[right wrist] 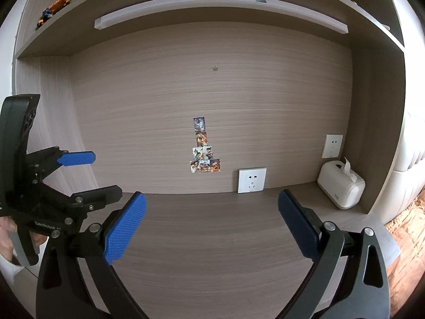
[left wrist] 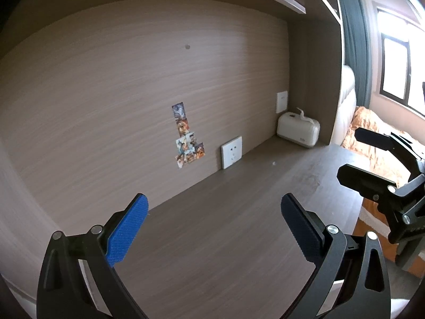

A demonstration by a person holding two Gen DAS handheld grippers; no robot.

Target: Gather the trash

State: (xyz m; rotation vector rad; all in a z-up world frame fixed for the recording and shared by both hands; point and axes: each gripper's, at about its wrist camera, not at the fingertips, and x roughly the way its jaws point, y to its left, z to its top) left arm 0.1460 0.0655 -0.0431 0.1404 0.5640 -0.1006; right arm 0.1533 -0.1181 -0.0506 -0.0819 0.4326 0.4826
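Note:
No trash shows clearly in either view; only a tiny pale speck (left wrist: 273, 163) lies on the wooden desk (left wrist: 225, 226) near the back. My left gripper (left wrist: 213, 226) is open and empty above the desk; it also shows at the left of the right wrist view (right wrist: 90, 175), open. My right gripper (right wrist: 212, 226) is open and empty above the desk (right wrist: 212, 239); it also shows at the right edge of the left wrist view (left wrist: 350, 156), open.
A white tissue box (right wrist: 341, 187) stands in the desk's back right corner (left wrist: 297, 130). Wall sockets (right wrist: 251, 180) and stickers (right wrist: 203, 148) are on the back panel. A shelf with a light bar (right wrist: 220, 8) hangs overhead. A bed with orange bedding (left wrist: 372, 138) lies to the right.

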